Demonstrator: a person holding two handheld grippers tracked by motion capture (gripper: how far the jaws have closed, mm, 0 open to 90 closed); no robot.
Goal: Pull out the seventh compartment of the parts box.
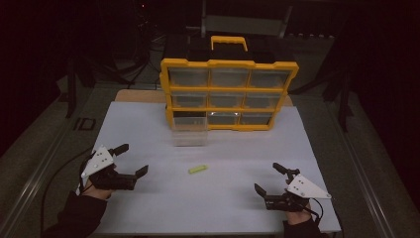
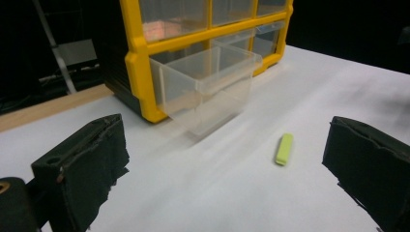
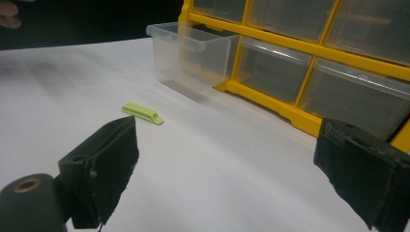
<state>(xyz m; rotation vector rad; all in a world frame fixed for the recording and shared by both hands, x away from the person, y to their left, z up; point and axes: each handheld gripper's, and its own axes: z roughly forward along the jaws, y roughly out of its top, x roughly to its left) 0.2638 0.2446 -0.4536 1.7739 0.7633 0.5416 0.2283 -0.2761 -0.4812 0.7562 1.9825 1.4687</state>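
Sits on the white counter (image 1: 148, 129), between both tools and well apart from each: a small lime-green clip (image 1: 197, 169), lying flat, untouched, roughly at the middle of the sheet. Shows again in the left gripper view as a short green bar (image 2: 284, 149) lying ahead between the jaws, nearer the right-hand one, and in the right gripper view as a flat green piece (image 3: 142, 113) just above the left-hand jaw. Rests low at the left of the high view, held in a dark-sleeved hand: the left hand-held gripper (image 1: 133, 159), jaws spread wide apart, nothing between them. Rests low at the right: the right hand-held gripper (image 1: 267, 178), jaws likewise spread wide, clamped on nothing, pointing toward the middle of the counter. Stands upright at the far edge of the sheet: a yellow-framed organiser (image 1: 229, 63) with three rows of clear drawers and a yellow handle on top. Juts forward from the bottom-left slot: one clear drawer (image 1: 189, 135), pulled out onto the counter, looking empty in the left gripper view (image 2: 208, 87) and the right gripper view (image 3: 191, 50). Lies between that drawer and the near edge: the green clip, near the drawer but not touching it. Surrounds all this: dark room, detail hard to tell.
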